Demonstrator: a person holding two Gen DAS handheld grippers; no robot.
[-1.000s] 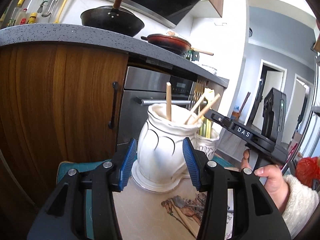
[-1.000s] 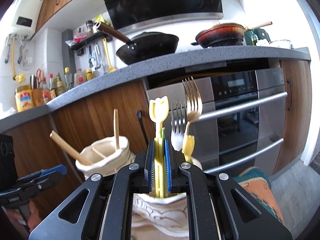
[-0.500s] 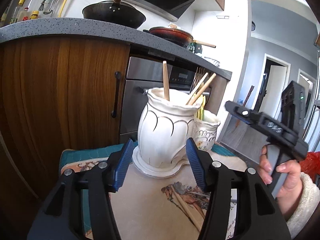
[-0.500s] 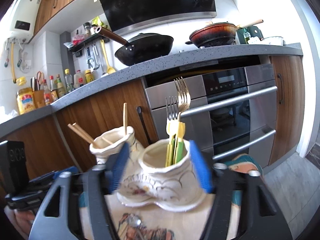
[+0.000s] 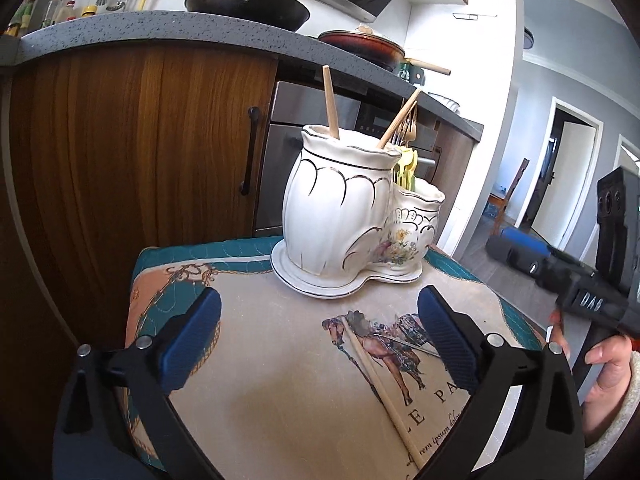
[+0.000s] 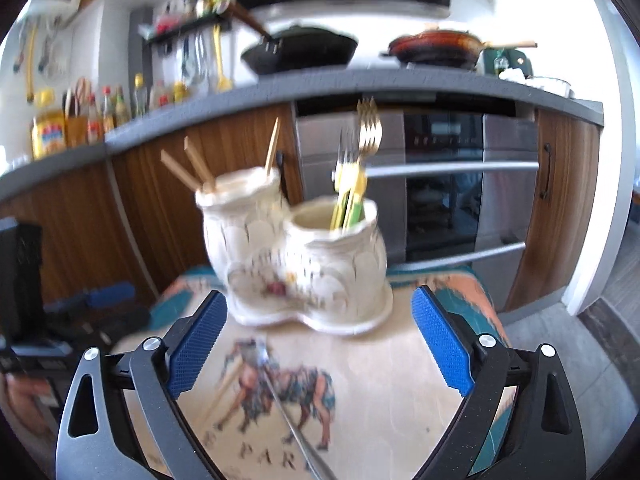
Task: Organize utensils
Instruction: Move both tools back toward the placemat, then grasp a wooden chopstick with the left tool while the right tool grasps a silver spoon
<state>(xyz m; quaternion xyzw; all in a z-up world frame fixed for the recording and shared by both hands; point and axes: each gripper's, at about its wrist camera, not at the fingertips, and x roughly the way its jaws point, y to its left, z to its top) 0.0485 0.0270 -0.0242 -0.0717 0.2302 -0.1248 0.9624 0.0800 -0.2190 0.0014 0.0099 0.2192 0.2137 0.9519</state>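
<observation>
A white ceramic double-pot holder (image 5: 344, 216) stands on a small table with a horse-print cloth (image 5: 280, 380). Its tall pot holds wooden chopsticks (image 5: 330, 102); its short pot holds forks with yellow and green handles (image 6: 352, 184). One loose chopstick (image 5: 380, 384) lies on the cloth, and beside it a thin metal utensil (image 6: 296, 432) whose head is blurred. My left gripper (image 5: 318, 340) is open and empty, back from the holder. My right gripper (image 6: 316, 342) is open and empty, also back from the holder (image 6: 296, 256); it shows at the right of the left wrist view (image 5: 520, 248).
Behind the table run wooden cabinets (image 5: 140, 140), a steel oven (image 6: 440, 184) and a grey countertop (image 5: 140, 28) with a black wok (image 5: 248, 4) and a red pan (image 6: 436, 46). Bottles (image 6: 100, 108) stand at the counter's left. A doorway (image 5: 560, 168) opens at right.
My right gripper let go of the yellow-handled utensil in the short pot, opened and pulled back. My left gripper also drew back from the tall pot and opened wider.
</observation>
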